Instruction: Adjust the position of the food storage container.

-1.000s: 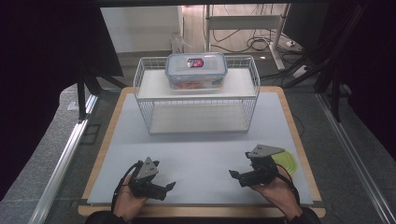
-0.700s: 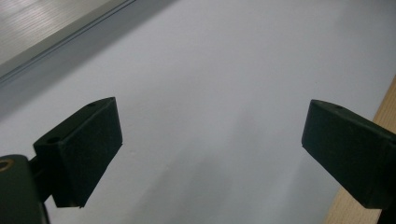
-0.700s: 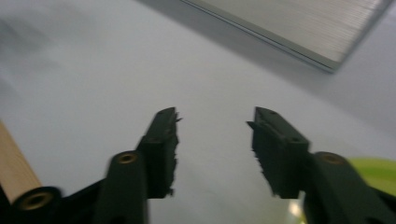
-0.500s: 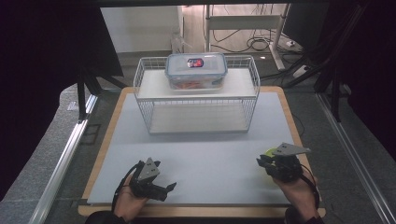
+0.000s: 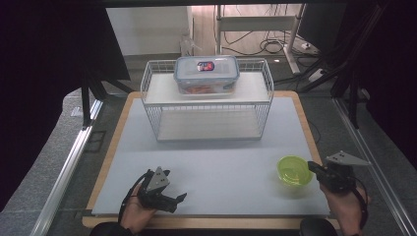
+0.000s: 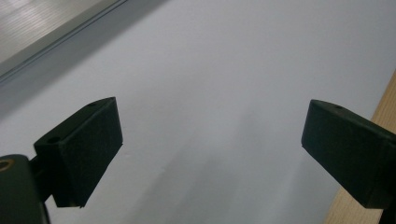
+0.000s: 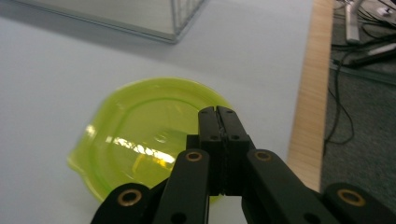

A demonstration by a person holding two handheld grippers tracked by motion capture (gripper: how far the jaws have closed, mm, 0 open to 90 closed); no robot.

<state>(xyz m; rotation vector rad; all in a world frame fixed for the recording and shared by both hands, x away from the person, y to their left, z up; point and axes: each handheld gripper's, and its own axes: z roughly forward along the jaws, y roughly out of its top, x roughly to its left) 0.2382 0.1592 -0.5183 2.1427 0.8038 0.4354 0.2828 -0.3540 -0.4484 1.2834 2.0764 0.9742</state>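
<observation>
Green and translucent, the bowl (image 5: 294, 170) is now left bare on the worktop (image 5: 211, 162) at about four o'clock; a second ago it was covered by the right gripper (image 5: 314, 168), which has since been drawn off toward three o'clock. The fingers (image 7: 218, 122) of that gripper have just been closing and are seen pressed together with nothing between them, just above the bowl's near rim. The left gripper (image 5: 177, 200) has been kept at seven o'clock, fingers (image 6: 88, 151) spread wide over bare worktop. A release is judged complete. At twelve o'clock a lidded container (image 5: 206, 73) sits on the wire rack (image 5: 206, 101).
</observation>
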